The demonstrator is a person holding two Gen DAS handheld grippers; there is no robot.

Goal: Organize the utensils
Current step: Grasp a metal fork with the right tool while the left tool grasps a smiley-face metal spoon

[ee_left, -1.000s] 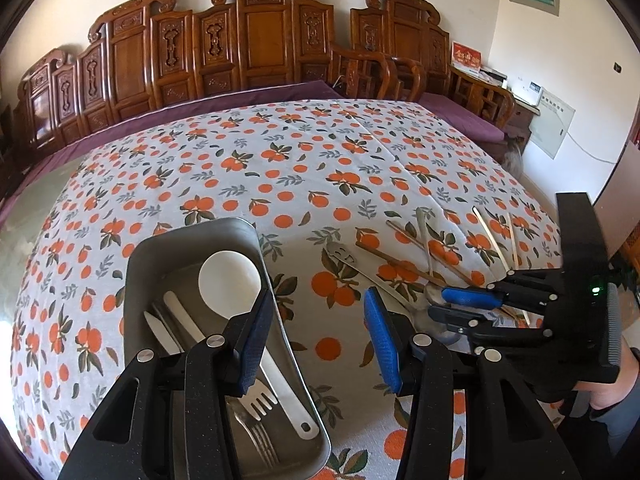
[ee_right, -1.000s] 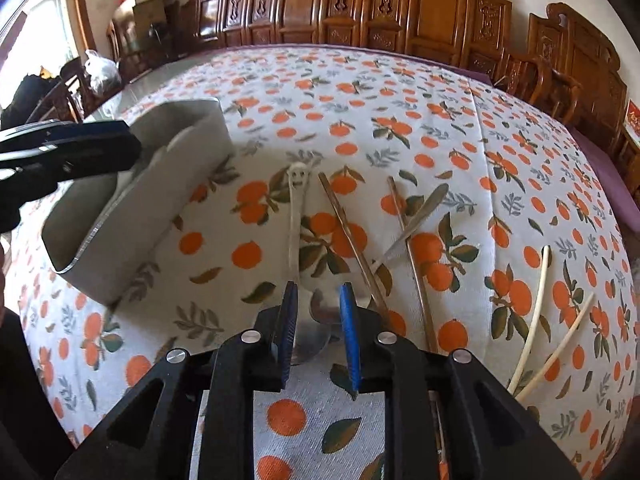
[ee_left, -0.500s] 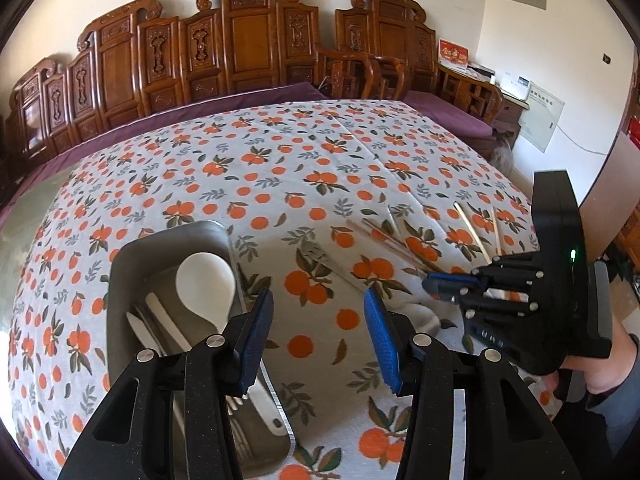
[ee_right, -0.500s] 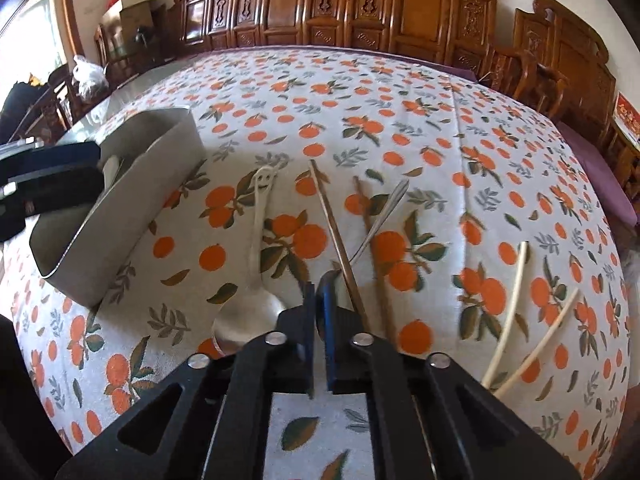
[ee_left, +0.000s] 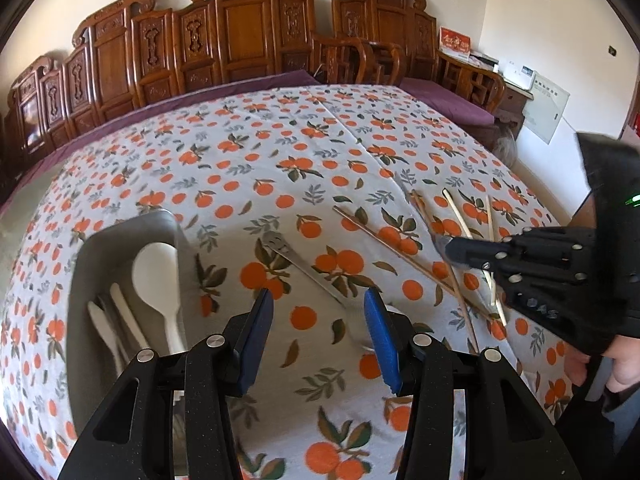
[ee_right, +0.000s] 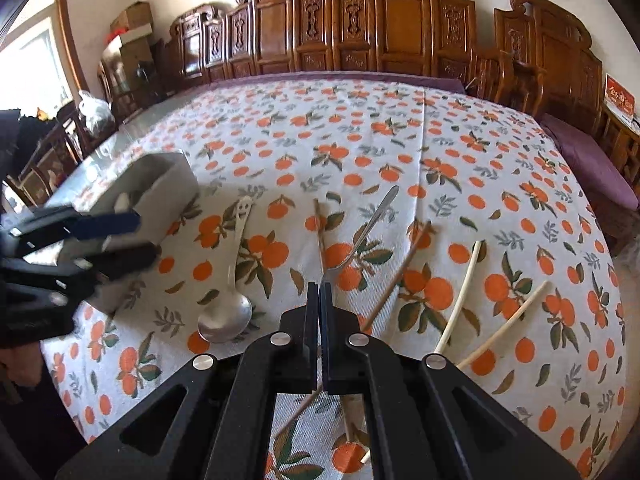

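My right gripper is shut on the bowl of a small metal spoon, lifted above the table with its handle pointing away. It shows in the left wrist view at the right. My left gripper is open and empty, above the cloth right of the grey metal tray, which holds a white spoon and other white utensils. A big metal spoon with a smiley handle lies next to the tray. Brown chopsticks and pale chopsticks lie on the cloth.
The table wears an orange-print cloth. Carved wooden chairs line the far side. The table's edge drops off at the right, by a purple cushioned bench. My left gripper shows in the right wrist view by the tray.
My right gripper closed on the small spoon's bowl and lifted it off the cloth. My left gripper drew back and right, away from the tray, still open.
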